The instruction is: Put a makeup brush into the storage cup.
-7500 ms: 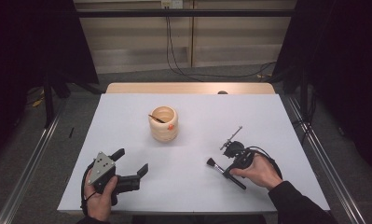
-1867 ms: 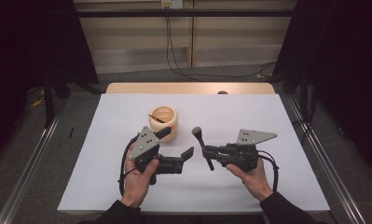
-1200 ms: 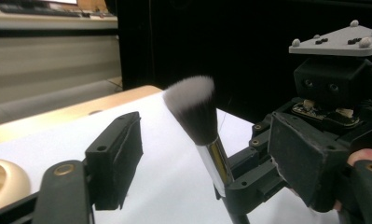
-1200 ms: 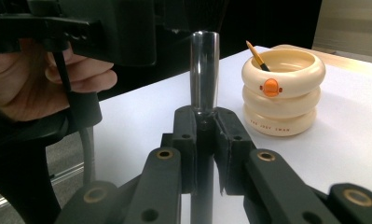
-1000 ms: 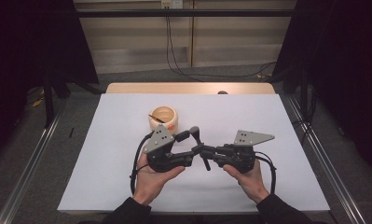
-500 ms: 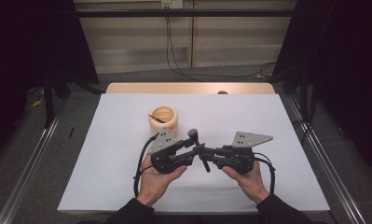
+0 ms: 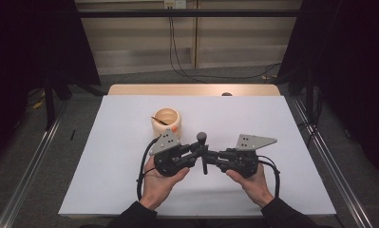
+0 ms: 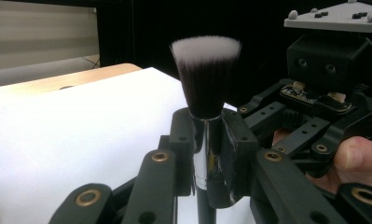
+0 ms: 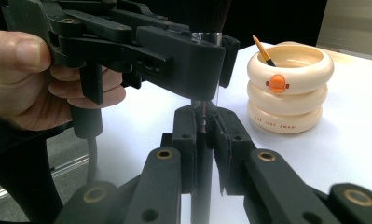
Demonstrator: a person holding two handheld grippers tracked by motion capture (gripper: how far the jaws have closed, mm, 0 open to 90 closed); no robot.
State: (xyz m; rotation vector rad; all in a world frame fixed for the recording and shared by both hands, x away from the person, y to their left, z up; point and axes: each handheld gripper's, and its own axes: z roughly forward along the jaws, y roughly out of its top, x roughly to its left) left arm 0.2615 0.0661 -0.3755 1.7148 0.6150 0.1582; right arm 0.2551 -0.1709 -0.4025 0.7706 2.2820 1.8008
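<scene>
A makeup brush stands upright over the middle of the white table, held from both sides. Its black, white-tipped head rises above my left gripper, which is shut on the silver ferrule. My right gripper is shut on the brush's dark handle just below, with the left gripper directly above its jaws. In the high view the left gripper and right gripper meet tip to tip at the brush.
A cream ringed cup with an orange dot stands just behind the left gripper, and a thin pencil-like brush leans inside it. The white table top stretches to both sides, with its wooden far edge beyond.
My left gripper has swung in from the left to the brush in my right gripper and closed on its ferrule. The right gripper has held almost still with the brush.
</scene>
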